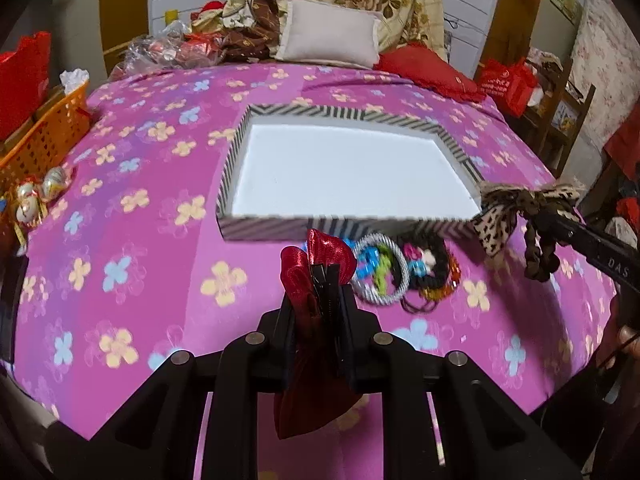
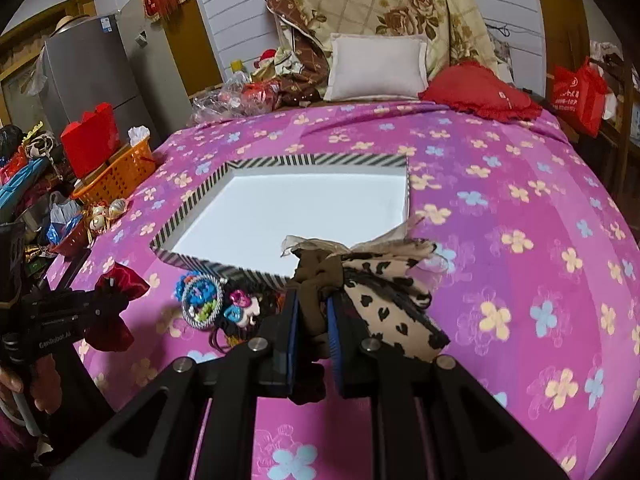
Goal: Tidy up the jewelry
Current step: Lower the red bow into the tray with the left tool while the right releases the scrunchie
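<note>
Left gripper clamped on red satin scrunchie, held just above the pink floral bedspread. Right gripper pinches the brown scrunchie with leopard-print bow, lifted by the near right corner of the striped tray (white inside, nothing in it yet). Remaining pile on the bedspread just in front of the tray: silver bangle, colourful clips, black hair ties.

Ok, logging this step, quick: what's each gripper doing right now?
Left gripper: closed on the red satin scrunchie.
Right gripper: closed on the brown scrunchie with leopard-print bow.
</note>
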`<state>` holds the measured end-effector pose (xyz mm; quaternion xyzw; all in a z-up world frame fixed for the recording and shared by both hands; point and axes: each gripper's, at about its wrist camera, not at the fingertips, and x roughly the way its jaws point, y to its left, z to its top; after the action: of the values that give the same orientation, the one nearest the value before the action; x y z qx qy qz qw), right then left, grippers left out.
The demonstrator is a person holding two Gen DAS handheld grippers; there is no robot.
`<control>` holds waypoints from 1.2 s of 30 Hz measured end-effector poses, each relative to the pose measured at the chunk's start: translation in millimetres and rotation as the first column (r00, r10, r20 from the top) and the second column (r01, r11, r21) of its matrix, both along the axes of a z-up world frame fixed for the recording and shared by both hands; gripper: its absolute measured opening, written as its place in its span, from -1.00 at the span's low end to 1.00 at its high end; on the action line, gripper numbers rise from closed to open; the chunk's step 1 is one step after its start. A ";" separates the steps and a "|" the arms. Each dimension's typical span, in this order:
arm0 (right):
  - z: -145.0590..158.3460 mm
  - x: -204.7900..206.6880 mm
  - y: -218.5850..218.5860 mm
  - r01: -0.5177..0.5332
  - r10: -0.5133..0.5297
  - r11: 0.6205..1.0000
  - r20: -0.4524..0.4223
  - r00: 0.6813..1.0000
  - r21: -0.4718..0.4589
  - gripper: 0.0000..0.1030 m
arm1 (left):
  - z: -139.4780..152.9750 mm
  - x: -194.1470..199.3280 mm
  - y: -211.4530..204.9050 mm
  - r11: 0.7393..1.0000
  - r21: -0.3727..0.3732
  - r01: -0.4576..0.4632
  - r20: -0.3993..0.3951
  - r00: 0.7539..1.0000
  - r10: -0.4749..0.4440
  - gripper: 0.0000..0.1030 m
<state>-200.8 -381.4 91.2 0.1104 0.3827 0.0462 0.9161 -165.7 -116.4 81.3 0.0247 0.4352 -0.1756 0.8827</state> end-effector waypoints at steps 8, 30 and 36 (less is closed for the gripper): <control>14.4 23.8 -2.7 -0.003 0.004 1.000 0.029 1.000 -0.026 -0.73 | 15.8 32.6 1.1 0.998 0.043 -0.049 0.042 0.998 0.047 -1.00; -35.0 127.1 -9.9 -0.012 0.012 1.000 -0.094 0.995 0.008 -0.72 | -14.5 140.6 -13.2 0.983 0.132 -0.129 0.000 0.991 0.130 -1.00; -58.8 138.2 -22.4 0.019 -0.016 1.000 -0.149 0.989 0.018 -0.72 | -29.9 155.0 -18.3 0.981 0.145 -0.128 -0.026 0.991 0.133 -1.00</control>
<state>-62.6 -403.8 32.4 0.1255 0.4484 0.0336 0.8843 -10.6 -134.6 51.4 0.0560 0.4630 -0.0860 0.8804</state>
